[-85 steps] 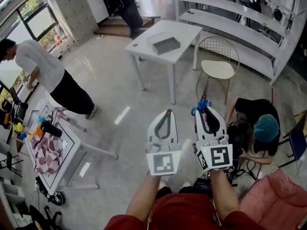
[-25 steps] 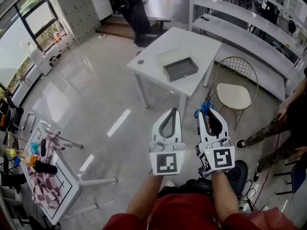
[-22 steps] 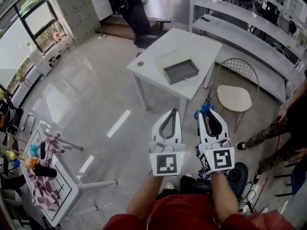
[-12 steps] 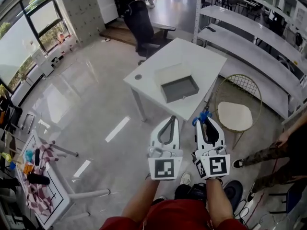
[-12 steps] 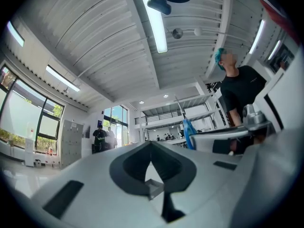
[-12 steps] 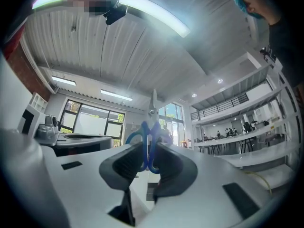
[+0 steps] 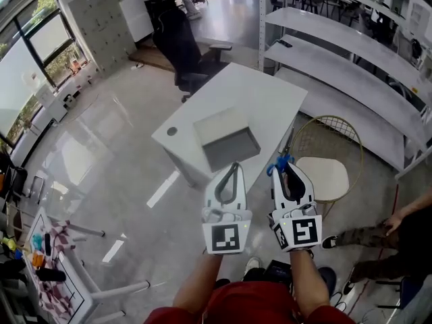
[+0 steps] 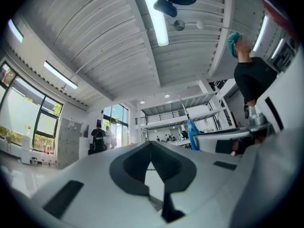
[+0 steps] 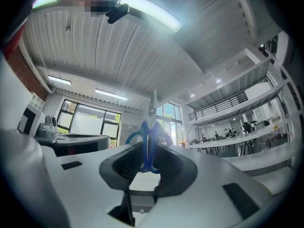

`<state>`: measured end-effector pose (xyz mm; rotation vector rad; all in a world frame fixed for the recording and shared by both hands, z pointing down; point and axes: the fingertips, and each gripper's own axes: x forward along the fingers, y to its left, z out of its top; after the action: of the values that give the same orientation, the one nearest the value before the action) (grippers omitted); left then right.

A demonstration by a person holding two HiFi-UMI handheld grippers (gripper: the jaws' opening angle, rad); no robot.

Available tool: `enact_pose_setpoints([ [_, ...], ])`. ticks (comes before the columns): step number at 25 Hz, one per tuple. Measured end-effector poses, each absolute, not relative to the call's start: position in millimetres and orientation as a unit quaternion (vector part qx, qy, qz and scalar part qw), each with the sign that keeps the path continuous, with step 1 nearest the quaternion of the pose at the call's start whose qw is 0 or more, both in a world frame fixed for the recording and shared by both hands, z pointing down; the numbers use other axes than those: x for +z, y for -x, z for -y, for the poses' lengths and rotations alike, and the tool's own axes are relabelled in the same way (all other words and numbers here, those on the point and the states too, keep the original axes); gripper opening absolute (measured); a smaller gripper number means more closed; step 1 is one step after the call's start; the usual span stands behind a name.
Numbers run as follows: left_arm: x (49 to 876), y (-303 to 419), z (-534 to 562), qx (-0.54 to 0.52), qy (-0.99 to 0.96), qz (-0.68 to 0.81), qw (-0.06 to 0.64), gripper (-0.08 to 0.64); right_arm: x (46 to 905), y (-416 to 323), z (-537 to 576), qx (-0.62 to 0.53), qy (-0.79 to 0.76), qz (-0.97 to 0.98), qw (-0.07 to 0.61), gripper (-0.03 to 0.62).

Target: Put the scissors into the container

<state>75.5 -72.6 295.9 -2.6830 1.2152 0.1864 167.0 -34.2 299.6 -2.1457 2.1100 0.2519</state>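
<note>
In the head view a grey open container [image 7: 227, 142] sits on a white table [image 7: 256, 93], just beyond both grippers. My right gripper [image 7: 284, 165] is shut on the blue-handled scissors [image 7: 279, 161], whose blades point up and away toward the table edge. The right gripper view shows the blue handles [image 9: 147, 148] pinched between the jaws of the right gripper [image 9: 148, 152], with the metal blades [image 9: 153, 103] sticking up. My left gripper [image 7: 235, 166] is beside it, held level with it. The left gripper [image 8: 151, 144] is shut and holds nothing.
A gold wire chair [image 7: 322, 164] with a white seat stands right of the table, close to my right gripper. Long white shelves [image 7: 351, 66] run along the right. A black office chair [image 7: 177, 42] is behind the table. A person's legs [image 7: 368, 238] show at the lower right.
The white table and grey container have come much closer and now lie directly ahead of both grippers. The grip on the scissors is unchanged.
</note>
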Motion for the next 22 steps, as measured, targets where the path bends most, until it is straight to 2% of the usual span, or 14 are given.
enact_pose_setpoints([
  [8,301,-121,115,0.055,0.901,-0.419,0.097,0.009,309,-213,78,0.069,0.701,-0.707,0.064,0.086],
  [22,310,-107,234,0.052,0.900,-0.423,0.089,0.009,312,-196,192,0.074,0.697,-0.712,0.046,0.084],
])
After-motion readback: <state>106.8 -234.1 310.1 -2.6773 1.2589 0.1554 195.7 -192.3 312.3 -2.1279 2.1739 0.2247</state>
